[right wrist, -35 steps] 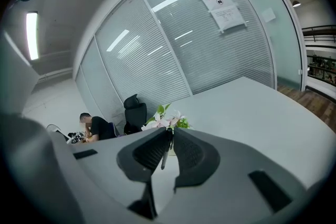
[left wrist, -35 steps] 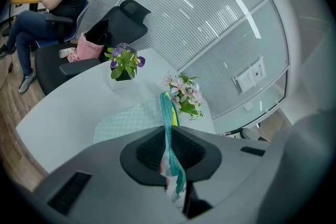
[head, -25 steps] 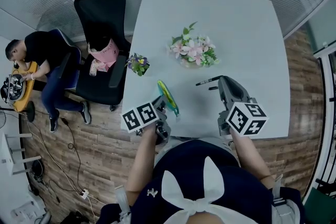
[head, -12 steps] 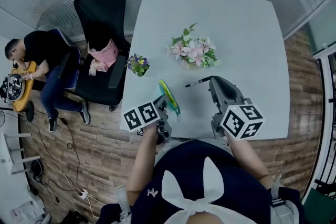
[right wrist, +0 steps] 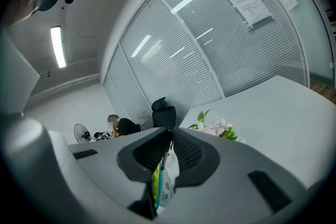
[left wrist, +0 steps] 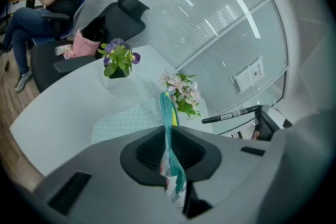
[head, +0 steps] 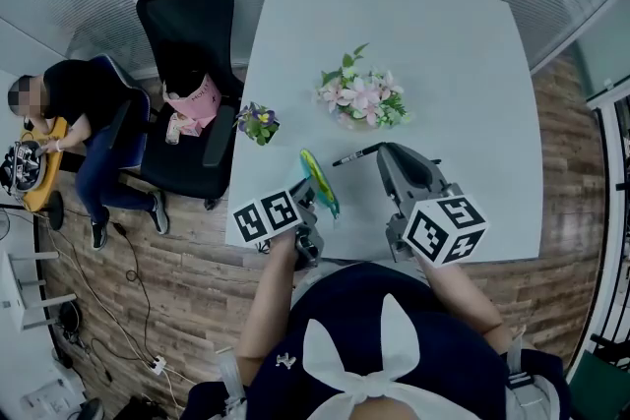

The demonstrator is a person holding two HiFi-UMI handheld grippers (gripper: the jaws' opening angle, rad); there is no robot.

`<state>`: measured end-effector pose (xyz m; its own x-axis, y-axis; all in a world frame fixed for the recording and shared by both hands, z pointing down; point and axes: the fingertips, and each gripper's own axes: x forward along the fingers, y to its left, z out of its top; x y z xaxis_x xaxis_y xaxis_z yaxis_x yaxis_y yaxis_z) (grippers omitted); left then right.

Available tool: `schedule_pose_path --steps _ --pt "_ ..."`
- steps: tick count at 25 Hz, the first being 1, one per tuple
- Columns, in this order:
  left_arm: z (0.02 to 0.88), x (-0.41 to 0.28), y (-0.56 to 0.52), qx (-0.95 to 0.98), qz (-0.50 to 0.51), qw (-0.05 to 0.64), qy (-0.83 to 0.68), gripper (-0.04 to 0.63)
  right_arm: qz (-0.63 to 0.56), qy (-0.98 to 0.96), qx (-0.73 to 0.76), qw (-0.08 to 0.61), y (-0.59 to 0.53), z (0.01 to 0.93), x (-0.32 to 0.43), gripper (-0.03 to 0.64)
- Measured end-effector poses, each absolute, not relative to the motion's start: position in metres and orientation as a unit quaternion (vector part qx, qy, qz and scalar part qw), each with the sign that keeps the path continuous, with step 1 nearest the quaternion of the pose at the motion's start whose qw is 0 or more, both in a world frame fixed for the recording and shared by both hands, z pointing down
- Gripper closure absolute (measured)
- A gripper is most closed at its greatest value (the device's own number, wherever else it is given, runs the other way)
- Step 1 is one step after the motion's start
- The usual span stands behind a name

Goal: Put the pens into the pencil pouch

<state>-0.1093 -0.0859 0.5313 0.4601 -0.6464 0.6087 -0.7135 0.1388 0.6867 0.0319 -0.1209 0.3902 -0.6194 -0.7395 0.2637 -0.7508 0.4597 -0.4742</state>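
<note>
A teal-green pencil pouch [head: 316, 180] stands on edge above the white table [head: 443, 44], near its front edge. My left gripper [head: 305, 202] is shut on the pouch's near end. In the left gripper view the pouch's teal rim [left wrist: 168, 113] runs up from between the jaws of the left gripper [left wrist: 169, 150]. My right gripper [head: 386, 154] is shut on a black pen [head: 356, 153]. The pen points left, with its tip just right of the pouch, and shows again as the pen [left wrist: 231, 114]. In the right gripper view the pen [right wrist: 167, 148] lies along the closed jaws, with the pouch [right wrist: 157, 186] below.
A pink flower arrangement [head: 361, 98] stands mid-table and a small purple flower pot [head: 259, 122] near the left edge. A black office chair [head: 187, 64] is beside the table. A person sits at the far left [head: 69, 103].
My right gripper has carried the pen leftward, and its tip is now close to the pouch. The left gripper and the pouch have stayed put.
</note>
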Motion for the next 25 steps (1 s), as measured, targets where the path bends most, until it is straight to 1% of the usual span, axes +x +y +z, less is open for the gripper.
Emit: schedule_pose_path --steps 15,25 --pt "0.527 -0.093 -0.089 0.667 0.034 0.548 -0.504 0.546 0.272 -0.869 0.413 0.025 -0.115 0.392 0.011 0.569" --pt "0.525 -0.084 -0.087 0.671 0.038 0.548 -0.498 0.546 0.256 -0.873 0.412 0.049 -0.112 0.402 0.009 0.568"
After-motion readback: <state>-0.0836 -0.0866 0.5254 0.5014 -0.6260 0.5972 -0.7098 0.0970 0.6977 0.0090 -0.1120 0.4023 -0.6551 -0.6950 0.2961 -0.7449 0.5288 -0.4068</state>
